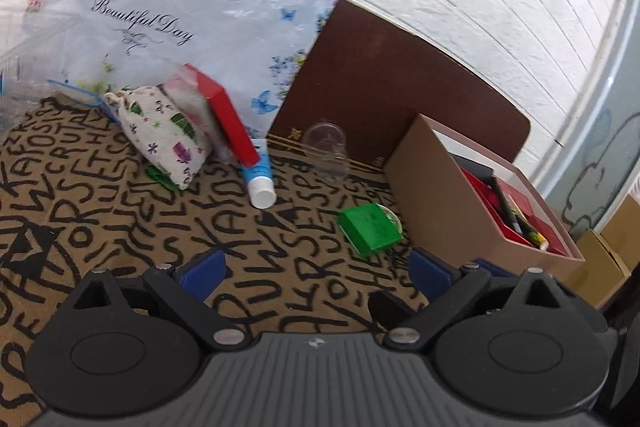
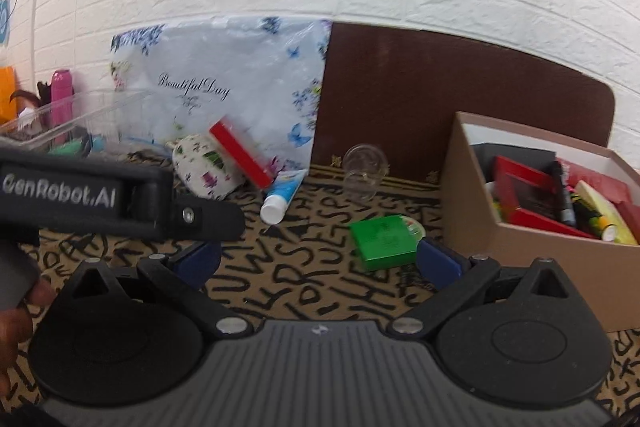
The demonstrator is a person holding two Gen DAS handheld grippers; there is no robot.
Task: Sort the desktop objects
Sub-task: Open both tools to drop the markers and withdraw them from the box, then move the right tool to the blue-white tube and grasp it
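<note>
The left hand-held gripper (image 1: pixel 316 269) hangs low over the bench (image 1: pixel 120 227), its blue fingers (image 1: pixel 204 273) spread wide apart with nothing between them. The right hand-held gripper (image 2: pixel 318 263) is likewise spread wide and empty; its right finger (image 2: pixel 438 263) sits just in front of the green box (image 2: pixel 384 237) in the right wrist view, and whether they touch cannot be told.

The bench is covered with a tan cloth printed with black letters. The green box (image 1: pixel 370 229) lies flat near the middle, just left of the cardboard box (image 1: pixel 440 195). A small round item peeks out from behind the green box, too hidden to identify. The cardboard box (image 2: pixel 520 251) stands open at the right and holds red cases, pens and markers. Farther back, a clear cup (image 1: pixel 328 151) lies on its side beside a brown board (image 1: pixel 380 79) that leans on the white brick wall. Left of the cup, a blue tube (image 1: pixel 260 179) with a white cap points toward the near side. A red box (image 1: pixel 228 119) leans tilted over the tube's far end, and a printed cloth pouch (image 1: pixel 168 135) lies against it on the left. Behind them stands a floral plastic bag (image 1: pixel 160 27) reading "Beautiful Day".

In the right wrist view, a clear bin (image 2: pixel 72 123) sits at far left with a pink bottle (image 2: pixel 62 95) behind it, and the left device's black body crosses the left side, a hand (image 2: pixel 16 331) below it.
</note>
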